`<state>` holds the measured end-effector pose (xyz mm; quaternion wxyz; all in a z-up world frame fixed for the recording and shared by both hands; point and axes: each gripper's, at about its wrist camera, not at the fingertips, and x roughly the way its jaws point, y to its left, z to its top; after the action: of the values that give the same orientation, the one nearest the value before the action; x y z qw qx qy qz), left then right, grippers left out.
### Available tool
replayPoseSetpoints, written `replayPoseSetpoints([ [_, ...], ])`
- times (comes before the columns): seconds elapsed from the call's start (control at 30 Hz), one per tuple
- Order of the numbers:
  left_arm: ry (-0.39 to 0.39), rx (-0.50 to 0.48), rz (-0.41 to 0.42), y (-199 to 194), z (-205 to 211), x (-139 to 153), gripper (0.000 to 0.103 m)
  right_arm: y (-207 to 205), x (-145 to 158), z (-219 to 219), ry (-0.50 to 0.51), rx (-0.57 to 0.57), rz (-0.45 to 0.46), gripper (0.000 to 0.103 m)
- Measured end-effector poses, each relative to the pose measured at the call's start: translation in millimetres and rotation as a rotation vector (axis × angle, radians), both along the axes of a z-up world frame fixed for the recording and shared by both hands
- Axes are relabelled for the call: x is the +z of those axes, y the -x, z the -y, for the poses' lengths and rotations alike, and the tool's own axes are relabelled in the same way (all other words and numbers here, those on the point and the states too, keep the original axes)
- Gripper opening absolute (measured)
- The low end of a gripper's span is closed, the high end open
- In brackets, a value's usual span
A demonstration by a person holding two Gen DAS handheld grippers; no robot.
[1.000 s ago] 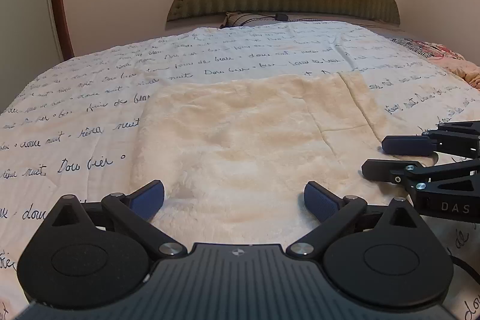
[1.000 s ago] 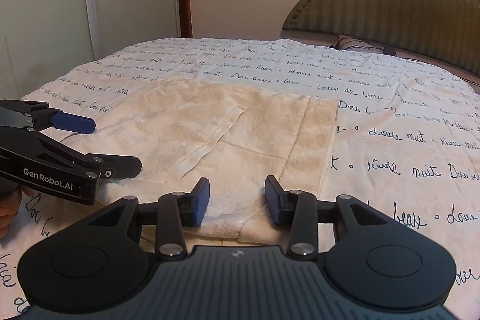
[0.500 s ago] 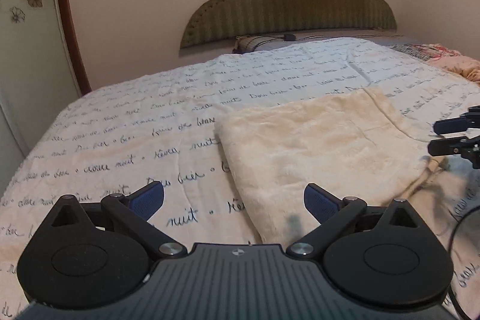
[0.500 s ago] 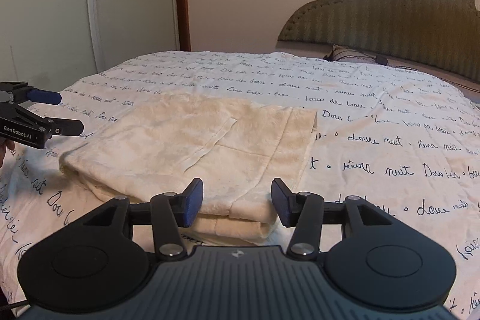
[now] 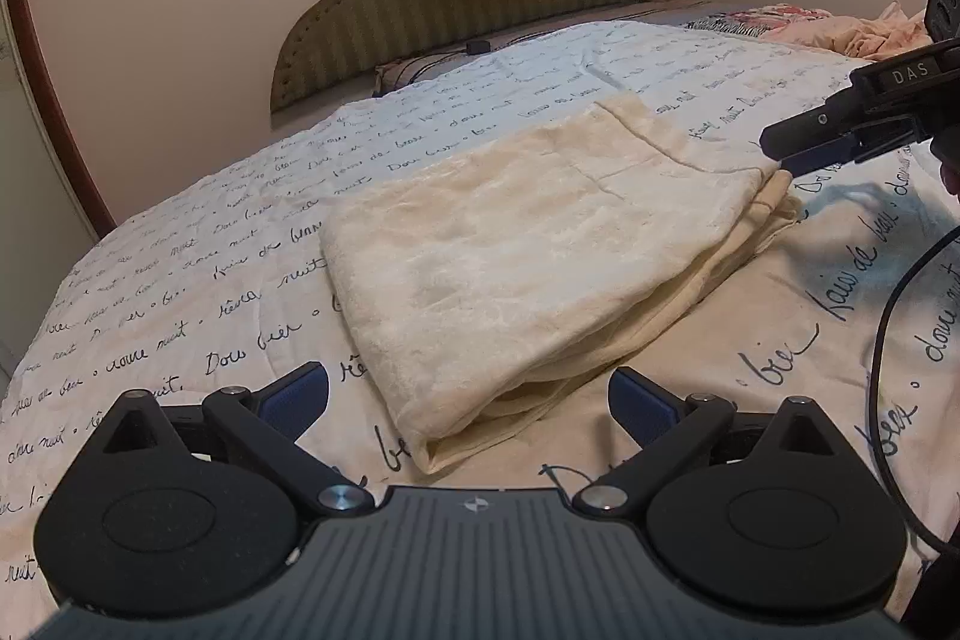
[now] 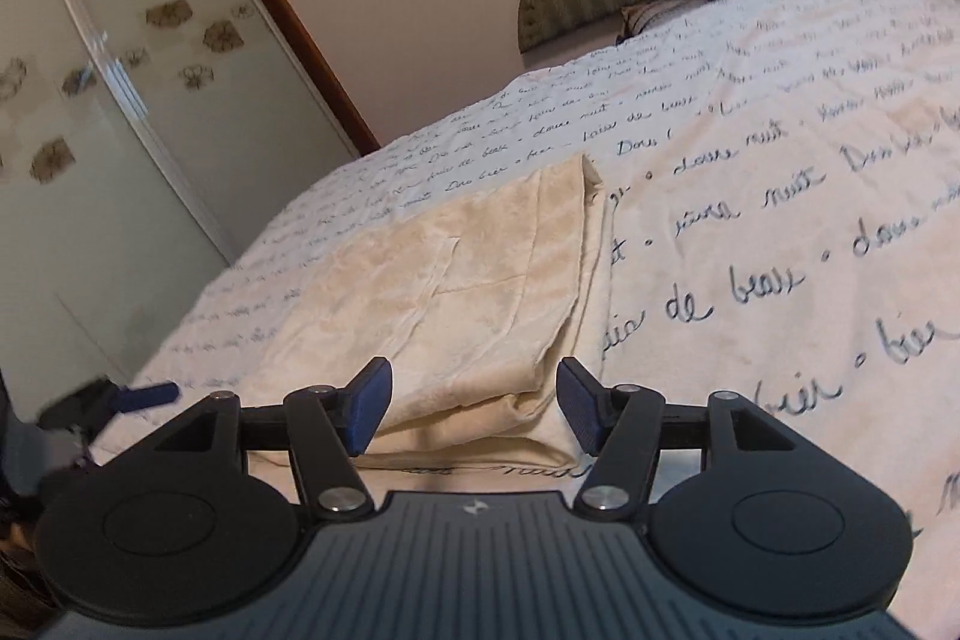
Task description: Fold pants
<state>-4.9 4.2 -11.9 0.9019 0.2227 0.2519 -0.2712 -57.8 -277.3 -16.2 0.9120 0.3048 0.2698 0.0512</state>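
Both the left hand-held gripper (image 5: 468,400) and the right hand-held gripper (image 6: 474,406), its jaws just widening, gape empty beside the folded pants (image 5: 540,256).

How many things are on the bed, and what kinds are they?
Folded cream pants: 1
Pillow by the headboard: 1
Pink bundle of cloth: 1
Small dark thing at the head end: 1
Total: 4

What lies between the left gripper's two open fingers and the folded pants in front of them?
In the left wrist view, only bedspread with handwriting print lies between the left gripper and the near corner of the folded cream pants; nothing else sits there.
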Motion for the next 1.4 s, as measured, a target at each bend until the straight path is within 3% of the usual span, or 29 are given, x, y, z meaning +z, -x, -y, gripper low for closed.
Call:
replayPoseSetpoints([
  [0.07,0.009,-0.006,0.009,1,4,2,0.102,-2,-6,4,-0.068,-0.005,-0.025,0.060],
  [0.17,0.024,-0.015,0.020,1,11,5,0.102,-3,-12,4,-0.078,-0.020,-0.057,0.060],
  [0.27,0.027,-0.030,0.016,0,23,7,0.102,-2,-9,2,-0.106,-0.001,-0.024,0.062],
  [0.3,0.028,-0.038,0.020,0,30,6,0.102,2,-2,0,-0.064,-0.023,0.009,0.062],
  [0.33,0.029,-0.046,0.025,1,34,7,0.102,6,9,-6,0.045,-0.065,0.039,0.062],
  [0.37,0.030,-0.054,0.028,1,38,7,0.102,9,21,-17,0.233,-0.104,0.063,0.062],
  [0.47,0.031,-0.070,0.025,1,50,5,0.102,11,30,-65,0.923,-0.110,0.048,0.062],
  [0.53,0.037,-0.076,0.014,0,55,2,0.102,11,20,-80,1.117,-0.009,0.021,0.061],
  [0.67,0.042,-0.080,-0.010,0,61,-1,0.102,6,5,-82,1.056,0.044,-0.024,0.061],
  [1.03,0.091,-0.014,-0.047,-10,52,2,0.102,0,-14,-94,1.192,0.080,-0.091,0.061],
  [1.2,0.103,-0.005,-0.060,-11,51,2,0.102,-1,-12,-101,1.210,0.086,-0.048,0.061],
  [1.4,0.121,0.005,-0.072,-11,51,2,0.102,-5,-19,-129,1.407,0.164,0.036,0.061],
])
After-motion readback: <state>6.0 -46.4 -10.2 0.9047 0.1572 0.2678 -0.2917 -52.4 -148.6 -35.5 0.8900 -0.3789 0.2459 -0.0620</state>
